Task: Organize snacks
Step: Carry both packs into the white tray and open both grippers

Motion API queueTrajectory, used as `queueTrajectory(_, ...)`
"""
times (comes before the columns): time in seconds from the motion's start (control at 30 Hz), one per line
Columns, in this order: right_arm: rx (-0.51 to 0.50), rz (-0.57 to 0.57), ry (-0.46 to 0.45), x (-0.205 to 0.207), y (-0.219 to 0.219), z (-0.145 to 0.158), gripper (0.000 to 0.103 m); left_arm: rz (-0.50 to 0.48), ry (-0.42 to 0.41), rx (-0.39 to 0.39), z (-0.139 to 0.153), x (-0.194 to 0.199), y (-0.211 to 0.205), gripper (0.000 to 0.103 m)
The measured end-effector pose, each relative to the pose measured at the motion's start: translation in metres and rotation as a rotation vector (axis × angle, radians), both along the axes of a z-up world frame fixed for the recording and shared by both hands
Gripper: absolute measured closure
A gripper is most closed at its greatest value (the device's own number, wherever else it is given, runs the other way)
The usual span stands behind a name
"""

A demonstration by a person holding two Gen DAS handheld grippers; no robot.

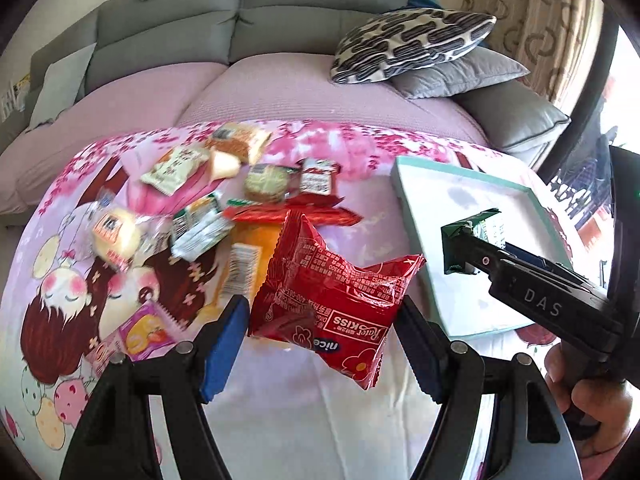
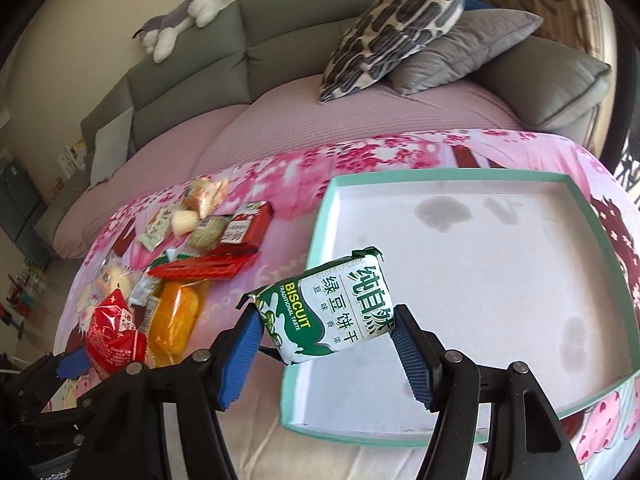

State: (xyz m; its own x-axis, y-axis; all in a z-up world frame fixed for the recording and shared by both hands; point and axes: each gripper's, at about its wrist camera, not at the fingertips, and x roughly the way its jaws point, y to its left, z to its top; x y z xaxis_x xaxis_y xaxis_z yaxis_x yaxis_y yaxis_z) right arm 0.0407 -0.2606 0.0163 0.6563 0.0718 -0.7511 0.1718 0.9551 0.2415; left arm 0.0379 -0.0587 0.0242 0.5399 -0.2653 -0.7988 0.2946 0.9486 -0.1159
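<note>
1. we hold one snack in each hand-held gripper: the left hand-held gripper (image 1: pixel 322 344) is clamped on a red packet (image 1: pixel 332 296), and the right hand-held gripper (image 2: pixel 328 344) is clamped on a green biscuit pack (image 2: pixel 332 312).
2. the box (image 2: pixel 576 200) lies at three o'clock of the snack pile (image 1: pixel 224 208); the biscuit pack hangs over its nine o'clock rim.
3. next, we judge, both snacks go into the box.

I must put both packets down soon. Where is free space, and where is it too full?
The tray is bare inside its teal rim. The cloth strip between the tray and the snack pile is also free. The pile itself is crowded. The left gripper holds a red packet, the right gripper a biscuit packet.
</note>
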Motion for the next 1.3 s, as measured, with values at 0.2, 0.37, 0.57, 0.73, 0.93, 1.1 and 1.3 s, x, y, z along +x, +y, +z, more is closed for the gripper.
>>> queueTrajectory(0.2, -0.023, -0.193, -0.007, -0.014, -0.056, 0.001, 0.035, -0.126, -0.040, -0.013, 0.015, 0.013, -0.057, 0.028)
queueTrajectory(0.37, -0.108, -0.318, -0.002, -0.021, -0.085, -0.002, 0.035, -0.182, -0.058, -0.015, 0.016, 0.031, -0.096, 0.028)
queueTrajectory(0.57, -0.157, -0.433, 0.009, -0.029, -0.111, -0.008, 0.035, -0.190, -0.039, -0.004, -0.002, 0.062, -0.128, 0.028)
queueTrajectory(0.73, -0.183, -0.487, 0.035, -0.029, -0.124, -0.017, 0.035, -0.197, -0.010, -0.022, -0.015, 0.085, -0.144, 0.027)
queueTrajectory(0.93, -0.170, -0.516, 0.044, -0.029, -0.135, -0.027, 0.035, -0.198, 0.011, -0.007, -0.029, 0.103, -0.162, 0.027)
queueTrajectory(1.1, -0.195, -0.519, 0.061, -0.025, -0.135, -0.034, 0.035, -0.197, 0.046, 0.011, -0.043, 0.115, -0.172, 0.027)
queueTrajectory(1.3, -0.229, -0.515, 0.074, -0.022, -0.133, -0.035, 0.035, -0.201, 0.073, 0.024, -0.051, 0.120, -0.178, 0.023)
